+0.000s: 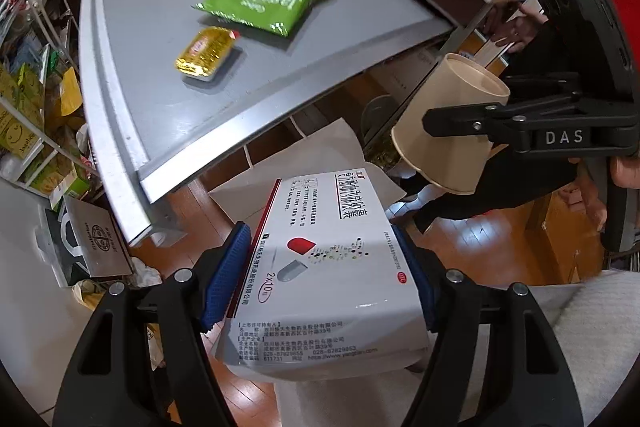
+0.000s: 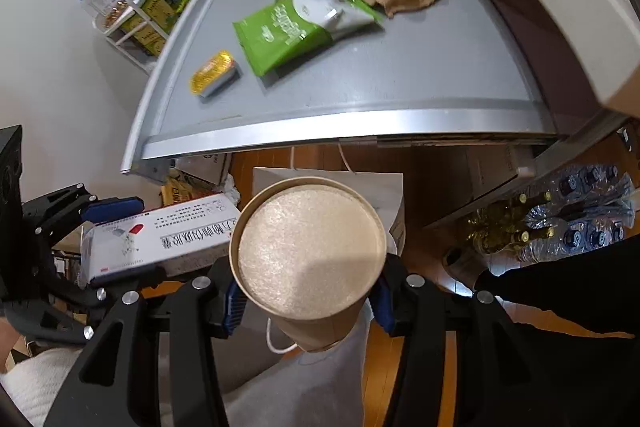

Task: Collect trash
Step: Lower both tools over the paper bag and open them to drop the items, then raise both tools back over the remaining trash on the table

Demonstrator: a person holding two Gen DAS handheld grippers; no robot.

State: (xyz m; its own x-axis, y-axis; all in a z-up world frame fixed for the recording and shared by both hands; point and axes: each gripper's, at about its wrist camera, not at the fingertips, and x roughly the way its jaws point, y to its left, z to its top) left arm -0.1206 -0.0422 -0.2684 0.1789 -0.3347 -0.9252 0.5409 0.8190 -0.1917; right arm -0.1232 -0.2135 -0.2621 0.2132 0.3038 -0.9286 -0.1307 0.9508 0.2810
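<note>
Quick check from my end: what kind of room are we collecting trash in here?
Probably a lived-in home or small office storage corner: a grey table on wood flooring, a wire rack of boxed goods by the wall, and shrink-wrapped bottled water on the floor.

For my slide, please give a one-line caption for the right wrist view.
Right gripper holds a paper cup over a white paper bag; four trash items lie on the grey table.

Grey table [image 1: 168, 115], wooden floor [image 1: 480, 247], white wall [image 2: 60, 47].
</note>
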